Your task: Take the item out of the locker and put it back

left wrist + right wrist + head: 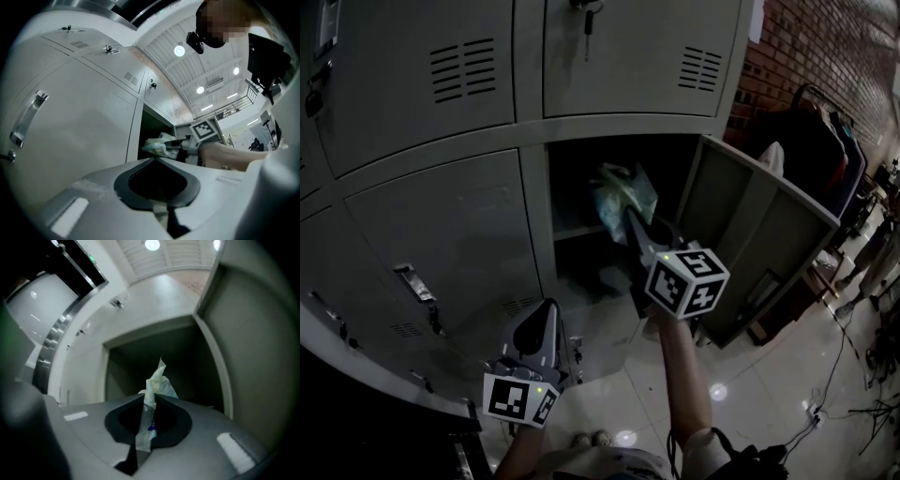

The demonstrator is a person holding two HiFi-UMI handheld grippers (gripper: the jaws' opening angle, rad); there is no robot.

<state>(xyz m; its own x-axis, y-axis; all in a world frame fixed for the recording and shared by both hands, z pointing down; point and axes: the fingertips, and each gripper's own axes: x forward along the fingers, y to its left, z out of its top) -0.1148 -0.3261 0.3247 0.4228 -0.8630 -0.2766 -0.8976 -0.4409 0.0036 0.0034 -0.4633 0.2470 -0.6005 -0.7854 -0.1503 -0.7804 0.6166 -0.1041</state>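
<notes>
A crumpled pale green and white plastic packet point(623, 194) hangs at the mouth of the open locker compartment point(609, 178). My right gripper point(634, 223) is shut on its edge. In the right gripper view the packet point(152, 397) runs as a thin strip between the closed jaws and sticks up in front of the dark compartment point(159, 366). The left gripper point(546, 314) is lower, in front of the closed locker door, with nothing in it; its jaws meet at the tips. From the left gripper view the packet point(157, 144) shows in the right gripper's hold.
The compartment's door point(759, 234) stands swung open to the right. Closed grey locker doors point(450, 244) fill the left and top, one with a latch handle point(417, 286). Brick wall and a rack with dark bags point(820, 150) lie at the right. Cables run over the tiled floor point(853, 375).
</notes>
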